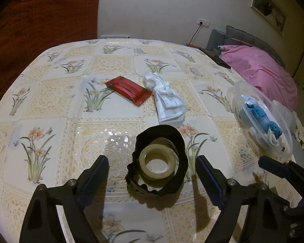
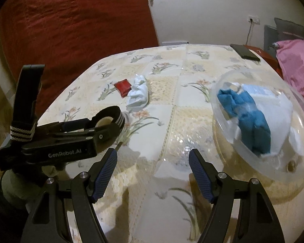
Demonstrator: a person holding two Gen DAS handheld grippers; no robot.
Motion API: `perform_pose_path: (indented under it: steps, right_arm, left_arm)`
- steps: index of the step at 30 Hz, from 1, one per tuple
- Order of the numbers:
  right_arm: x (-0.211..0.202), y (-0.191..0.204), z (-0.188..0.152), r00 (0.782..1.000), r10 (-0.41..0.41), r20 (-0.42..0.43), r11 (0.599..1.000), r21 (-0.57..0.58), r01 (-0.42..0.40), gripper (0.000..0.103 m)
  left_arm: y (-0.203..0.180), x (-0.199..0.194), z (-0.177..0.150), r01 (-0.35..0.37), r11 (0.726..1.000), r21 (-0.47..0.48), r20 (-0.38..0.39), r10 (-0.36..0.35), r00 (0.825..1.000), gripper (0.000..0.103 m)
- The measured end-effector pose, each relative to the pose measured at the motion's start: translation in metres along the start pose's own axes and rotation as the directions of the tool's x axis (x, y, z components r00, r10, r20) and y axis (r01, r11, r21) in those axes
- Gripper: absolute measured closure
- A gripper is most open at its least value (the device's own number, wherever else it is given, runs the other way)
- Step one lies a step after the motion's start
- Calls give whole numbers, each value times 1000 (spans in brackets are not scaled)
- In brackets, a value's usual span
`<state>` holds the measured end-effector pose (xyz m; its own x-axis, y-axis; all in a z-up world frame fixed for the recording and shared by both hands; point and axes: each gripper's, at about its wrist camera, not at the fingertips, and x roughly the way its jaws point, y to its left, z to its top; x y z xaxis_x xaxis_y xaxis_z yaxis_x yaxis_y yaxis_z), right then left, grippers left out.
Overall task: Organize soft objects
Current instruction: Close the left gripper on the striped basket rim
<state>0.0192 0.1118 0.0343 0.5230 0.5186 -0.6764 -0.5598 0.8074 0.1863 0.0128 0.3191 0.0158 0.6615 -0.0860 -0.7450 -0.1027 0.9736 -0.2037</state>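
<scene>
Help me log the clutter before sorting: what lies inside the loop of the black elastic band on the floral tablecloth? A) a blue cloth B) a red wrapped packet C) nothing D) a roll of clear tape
D: the roll of clear tape sits ringed by the black elastic band.

red curtain (image 1: 36, 20) | white wall (image 1: 152, 6) | framed picture (image 1: 269, 10) | grey headboard (image 1: 243, 37)

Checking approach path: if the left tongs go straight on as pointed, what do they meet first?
Likely the black band looped around the tape roll, centred between the open left tongs; depth is unclear.
</scene>
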Motion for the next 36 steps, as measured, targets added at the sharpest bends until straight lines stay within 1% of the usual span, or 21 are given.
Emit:
perform_pose_path:
  steps: [6, 12, 19, 25, 30, 31, 33, 34, 35, 36]
  right_arm:
    - [8, 4, 8, 1000, -2, -1, 1000, -10, 2, 29]
    - [16, 6, 6, 1000, 4, -20, 1000, -7, -4, 29]
    - [18, 6, 6, 1000, 4, -25, 1000, -6, -4, 29]
    - [22, 10, 15, 1000, 7, -30, 1000, -15, -8, 29]
    - [27, 11, 20, 999, 9, -31, 1000, -10, -9, 29]
    - [28, 11, 20, 999, 9, -33, 1000, -8, -10, 29]
    - [30, 12, 21, 999, 13, -38, 1000, -5, -13, 29]
    - [31, 13, 21, 999, 15, -39, 1000, -4, -15, 29]
    - [32, 14, 21, 999, 16, -40, 1000, -3, -16, 29]
    - [33, 14, 21, 999, 17, -42, 1000, -3, -17, 29]
  left_arm:
    - [7, -2, 1, 6, 1000, -19, 12, -6, 1000, 30]
    - [13, -4, 2, 18, 999, -37, 20, -18, 1000, 40]
    - [17, -14, 4, 33, 998, -50, 44, -31, 999, 41]
    - [20, -22, 5, 33, 998, -52, 67, -29, 997, 41]
    - [25, -20, 4, 28, 998, -59, 59, -24, 998, 42]
    - [26, -20, 3, 27, 998, -59, 57, -23, 998, 44]
    - [28, -18, 2, 26, 998, -61, 46, -23, 999, 53]
    - [29, -16, 2, 30, 997, -65, 39, -28, 999, 56]
    - [30, -17, 0, 34, 997, -66, 37, -32, 999, 62]
    - [31, -17, 0, 39, 997, -66, 33, -36, 999, 66]
